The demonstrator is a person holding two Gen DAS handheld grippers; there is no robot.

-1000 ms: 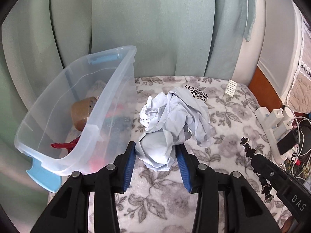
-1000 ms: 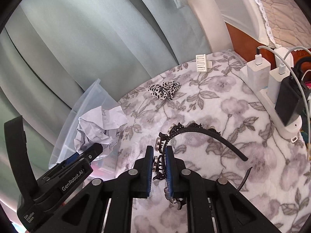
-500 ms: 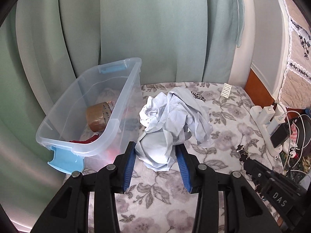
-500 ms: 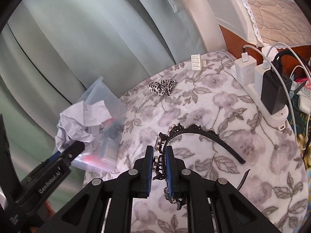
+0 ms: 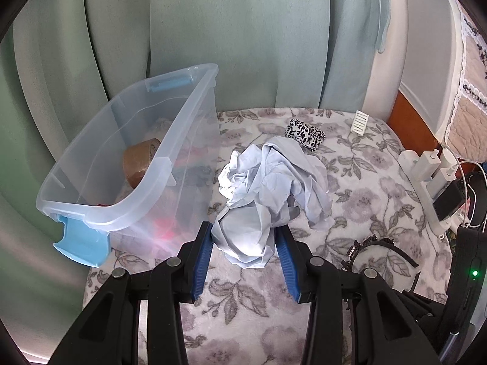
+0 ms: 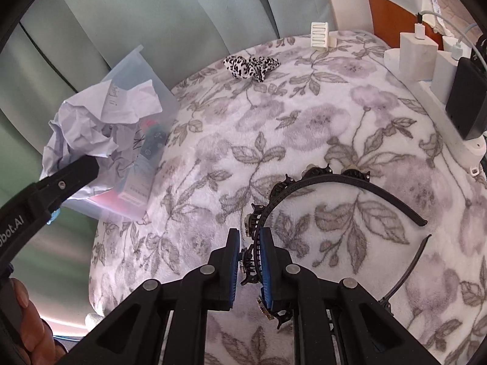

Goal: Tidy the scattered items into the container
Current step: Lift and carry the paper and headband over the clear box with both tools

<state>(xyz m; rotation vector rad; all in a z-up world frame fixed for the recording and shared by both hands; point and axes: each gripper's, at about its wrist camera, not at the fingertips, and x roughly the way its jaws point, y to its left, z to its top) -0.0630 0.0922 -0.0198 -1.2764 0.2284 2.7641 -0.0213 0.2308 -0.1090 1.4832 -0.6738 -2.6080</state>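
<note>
Crumpled paper (image 5: pixel 268 191), pale blue-white, sits clenched between the blue pads of the left gripper (image 5: pixel 245 246), just beside the clear plastic bin (image 5: pixel 194 115) with blue latches. Inside the bin lie a brown tape roll (image 5: pixel 138 161) and some red items. The right gripper (image 6: pixel 249 251) is clamped on a black toothed headband (image 6: pixel 331 182), whose arc rests on the floral blanket (image 6: pixel 304 115). Farther back on the blanket lie a leopard-print scrunchie (image 6: pixel 251 65) and a small white comb-like piece (image 6: pixel 319 35). A white power strip (image 6: pixel 426 70) loaded with chargers lies along the blanket's right edge. Green curtains (image 5: pixel 213 30) hang behind.
</note>
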